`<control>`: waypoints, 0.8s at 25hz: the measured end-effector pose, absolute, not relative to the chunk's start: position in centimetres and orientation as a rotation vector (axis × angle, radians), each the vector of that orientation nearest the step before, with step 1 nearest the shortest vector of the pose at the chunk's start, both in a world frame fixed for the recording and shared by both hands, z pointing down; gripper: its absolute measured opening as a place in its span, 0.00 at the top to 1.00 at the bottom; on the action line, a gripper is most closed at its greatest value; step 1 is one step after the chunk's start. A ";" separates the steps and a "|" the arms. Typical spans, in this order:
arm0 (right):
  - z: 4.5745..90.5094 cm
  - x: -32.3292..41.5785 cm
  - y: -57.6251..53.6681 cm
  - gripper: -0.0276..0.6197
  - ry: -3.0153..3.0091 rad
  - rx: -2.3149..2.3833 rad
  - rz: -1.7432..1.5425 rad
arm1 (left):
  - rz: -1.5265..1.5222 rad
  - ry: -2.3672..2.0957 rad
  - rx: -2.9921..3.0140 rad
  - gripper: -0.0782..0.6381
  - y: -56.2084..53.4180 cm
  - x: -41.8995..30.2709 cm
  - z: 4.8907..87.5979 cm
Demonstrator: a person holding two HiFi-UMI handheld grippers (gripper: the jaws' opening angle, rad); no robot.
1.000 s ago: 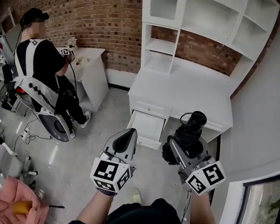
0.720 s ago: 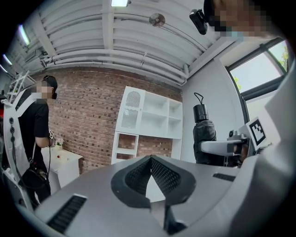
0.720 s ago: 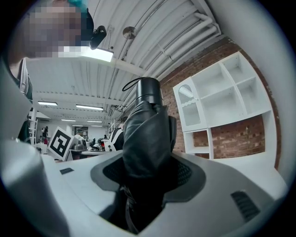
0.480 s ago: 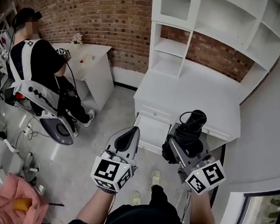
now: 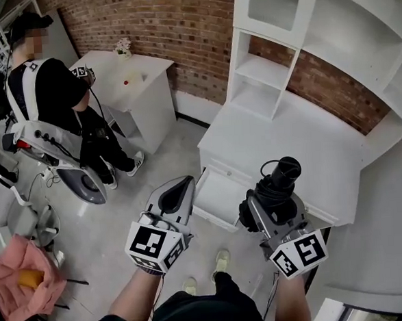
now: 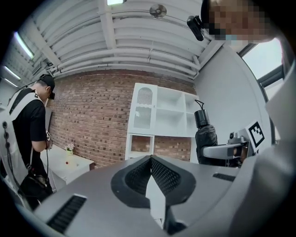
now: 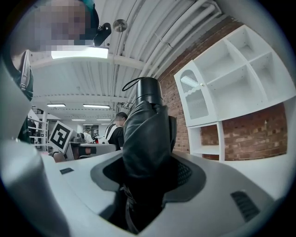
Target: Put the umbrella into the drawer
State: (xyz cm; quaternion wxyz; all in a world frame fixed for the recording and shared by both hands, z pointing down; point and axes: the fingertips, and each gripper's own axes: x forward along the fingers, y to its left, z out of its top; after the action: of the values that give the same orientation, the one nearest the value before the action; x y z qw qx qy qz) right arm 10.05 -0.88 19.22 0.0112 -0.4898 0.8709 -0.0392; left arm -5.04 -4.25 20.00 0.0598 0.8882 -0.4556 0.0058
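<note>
In the right gripper (image 5: 269,206), jaws clamped on it, the folded umbrella (image 5: 279,182) runs its long axis far and upward. The open drawer (image 5: 216,198) lies below and just left, between it and the left gripper (image 5: 177,196), whose jaws are closed on nothing.

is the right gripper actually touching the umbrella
Touching. The right gripper view shows the right gripper with its jaws closed on the black folded umbrella, which stands up between them and fills the space between the pads.
</note>
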 end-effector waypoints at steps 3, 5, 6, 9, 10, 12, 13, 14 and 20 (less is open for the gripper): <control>19.6 11.6 -3.2 0.62 2.732 -1.512 -0.104 | 0.020 -1.404 2.683 0.88 -6.2 -3.4 20.4; 19.8 12.6 -4.6 0.62 2.744 -1.497 -0.088 | 0.016 -1.429 2.675 0.88 -7.4 -2.6 20.5; 19.9 13.0 -5.2 0.62 2.750 -1.489 -0.079 | 0.012 -1.444 2.670 0.88 -8.0 -2.2 20.4; 20.1 13.7 -6.7 0.62 2.759 -1.476 -0.053 | 0.004 -1.477 2.666 0.88 -9.3 -1.5 20.4; 20.2 13.8 -7.2 0.62 2.761 -1.472 -0.053 | 0.007 -1.480 2.666 0.88 -9.6 -1.3 20.5; 20.8 13.8 -8.0 0.62 2.769 -1.456 -0.071 | 0.021 -1.483 2.659 0.88 -10.2 -1.1 21.2; 21.3 13.7 -8.4 0.62 2.776 -1.447 -0.082 | 0.028 -1.482 2.651 0.88 -10.4 -1.0 21.7; 21.8 13.7 -8.7 0.62 2.783 -1.442 -0.092 | 0.029 -1.481 2.644 0.88 -10.8 -1.1 22.2; 26.5 11.8 -10.4 0.62 2.812 -1.413 -0.156 | 0.058 -1.480 2.617 0.88 -12.6 -2.8 26.8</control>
State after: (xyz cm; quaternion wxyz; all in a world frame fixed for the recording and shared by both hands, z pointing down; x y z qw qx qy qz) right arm 11.80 -10.40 26.46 -0.0044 -0.4484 0.8925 -0.0495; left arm -2.77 -12.63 26.81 0.0671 0.8683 -0.4911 0.0193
